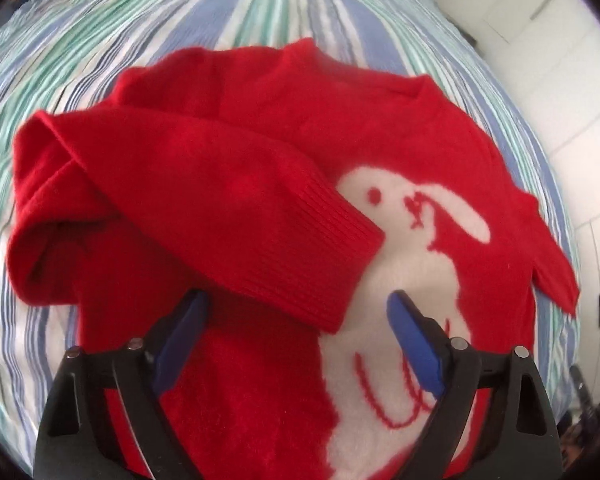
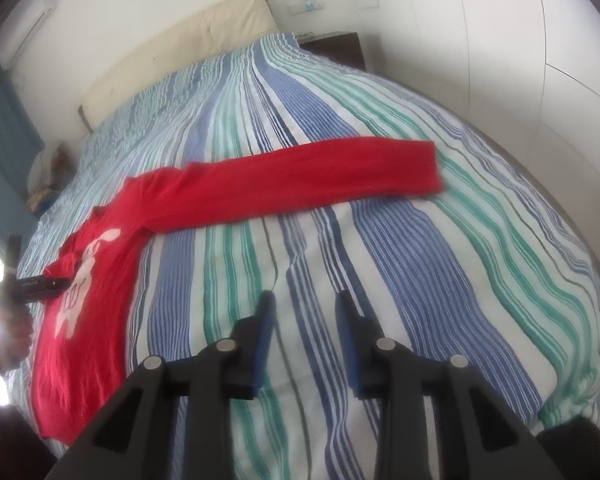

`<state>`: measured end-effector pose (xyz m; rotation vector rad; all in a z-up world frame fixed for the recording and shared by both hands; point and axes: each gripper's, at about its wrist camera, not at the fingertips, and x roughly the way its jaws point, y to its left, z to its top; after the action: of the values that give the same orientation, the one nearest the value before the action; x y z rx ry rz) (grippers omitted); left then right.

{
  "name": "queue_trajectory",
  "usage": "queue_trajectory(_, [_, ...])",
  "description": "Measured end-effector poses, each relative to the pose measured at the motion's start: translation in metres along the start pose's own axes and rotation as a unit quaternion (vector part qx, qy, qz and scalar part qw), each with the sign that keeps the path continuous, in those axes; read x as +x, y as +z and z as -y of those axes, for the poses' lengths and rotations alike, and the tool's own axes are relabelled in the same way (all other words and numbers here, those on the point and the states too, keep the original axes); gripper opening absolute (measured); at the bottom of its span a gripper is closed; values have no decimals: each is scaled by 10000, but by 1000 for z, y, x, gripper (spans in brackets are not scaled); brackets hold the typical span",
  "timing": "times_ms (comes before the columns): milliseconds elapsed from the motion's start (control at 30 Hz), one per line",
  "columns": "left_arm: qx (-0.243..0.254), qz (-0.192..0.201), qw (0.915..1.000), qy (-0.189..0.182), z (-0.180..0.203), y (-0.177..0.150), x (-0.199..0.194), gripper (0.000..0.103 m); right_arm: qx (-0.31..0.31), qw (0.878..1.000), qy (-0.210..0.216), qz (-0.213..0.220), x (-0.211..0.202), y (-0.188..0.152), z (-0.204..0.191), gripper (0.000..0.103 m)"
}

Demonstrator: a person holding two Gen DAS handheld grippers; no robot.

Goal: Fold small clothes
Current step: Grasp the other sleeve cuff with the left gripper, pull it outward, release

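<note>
A small red sweater (image 1: 260, 152) with a white rabbit (image 1: 404, 264) on its front lies flat on the striped bed. One sleeve (image 1: 228, 216) is folded across the chest, its ribbed cuff on the rabbit. My left gripper (image 1: 298, 304) hovers open just above the cuff and holds nothing. In the right wrist view the sweater (image 2: 88, 320) lies at the left, with the other sleeve (image 2: 308, 180) stretched out straight to the right. My right gripper (image 2: 306, 304) is open and empty over bare bedding, short of that sleeve. The left gripper (image 2: 60, 282) shows over the rabbit.
The striped blue, green and white bedspread (image 2: 440, 280) covers the whole bed. A cream headboard (image 2: 180, 44) and a dark nightstand (image 2: 336, 46) stand at the far end. White wardrobe doors (image 2: 540, 60) run along the right.
</note>
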<state>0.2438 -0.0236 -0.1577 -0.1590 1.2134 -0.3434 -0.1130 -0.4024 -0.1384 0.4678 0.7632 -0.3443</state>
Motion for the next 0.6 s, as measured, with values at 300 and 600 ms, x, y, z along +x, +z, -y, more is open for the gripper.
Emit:
queue_trajectory(300, [-919,484,9925,-652,-70,-7,-94,6,-283,9995,-57,90,0,-2,-14,32])
queue_trajectory(600, [-486,488,9658,2499,-236,-5,-195,26,-705,9974,-23,130,3,-7,-33,33])
